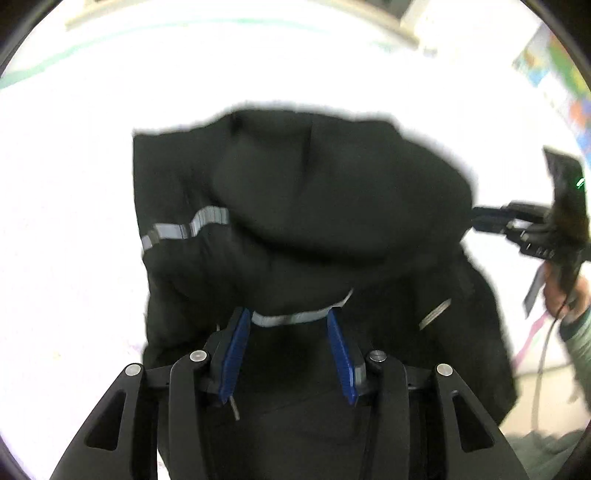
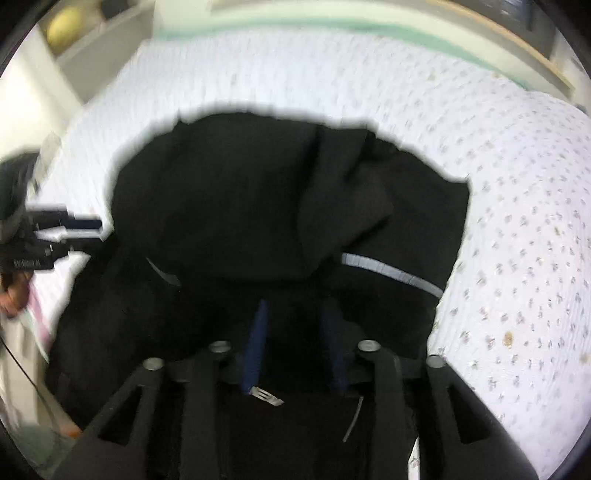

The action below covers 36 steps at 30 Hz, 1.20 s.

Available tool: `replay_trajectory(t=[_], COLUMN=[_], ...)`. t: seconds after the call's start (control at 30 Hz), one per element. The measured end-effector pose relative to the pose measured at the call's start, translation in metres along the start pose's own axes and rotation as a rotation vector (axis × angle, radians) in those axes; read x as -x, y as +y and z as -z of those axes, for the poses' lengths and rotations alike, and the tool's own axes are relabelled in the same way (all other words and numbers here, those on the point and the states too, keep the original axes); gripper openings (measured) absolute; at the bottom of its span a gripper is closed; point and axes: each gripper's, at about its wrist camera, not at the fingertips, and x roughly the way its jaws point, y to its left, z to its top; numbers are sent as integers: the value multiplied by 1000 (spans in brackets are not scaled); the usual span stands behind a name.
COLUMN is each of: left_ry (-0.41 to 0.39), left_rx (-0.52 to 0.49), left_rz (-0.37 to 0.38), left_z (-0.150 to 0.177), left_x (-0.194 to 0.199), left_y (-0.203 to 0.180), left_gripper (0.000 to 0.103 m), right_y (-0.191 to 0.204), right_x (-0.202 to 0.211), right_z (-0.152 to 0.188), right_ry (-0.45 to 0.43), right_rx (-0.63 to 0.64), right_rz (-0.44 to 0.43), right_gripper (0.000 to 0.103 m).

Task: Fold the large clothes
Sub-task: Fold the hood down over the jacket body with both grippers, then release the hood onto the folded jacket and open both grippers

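A large black garment with grey reflective stripes lies bunched on a white bed sheet. My left gripper is over its near edge, its blue pads wide apart with a grey stripe between them, gripping nothing. My right gripper also hovers over the black garment, its blue pads apart. In the left wrist view the right gripper shows at the garment's right edge. In the right wrist view the left gripper shows at its left edge.
The white sheet with a small dotted print spreads around the garment. A green-trimmed edge and a wooden frame run along the far side. A colourful sheet lies at the far right.
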Motion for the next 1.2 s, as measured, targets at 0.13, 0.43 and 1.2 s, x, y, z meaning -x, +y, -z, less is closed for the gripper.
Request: replay_trajectory(t=[0.13,0.43,1.2], left_ry=[-157,102,170], left_rx=[69,170,205], left_rz=[191,196,38], left_z=[-48,-76,6], left_x=[38,-82,-120], left_y=[-6,8,-2], left_gripper=[46,47,46], right_y=[4,4,31], right_x=[37,-100,-132], right_z=[-52,-50,19], right_ry=[-163,123,148], right_rx=[-77,-159,-111], right_rz=[-101,-105,-33], right_gripper=[73,72,59])
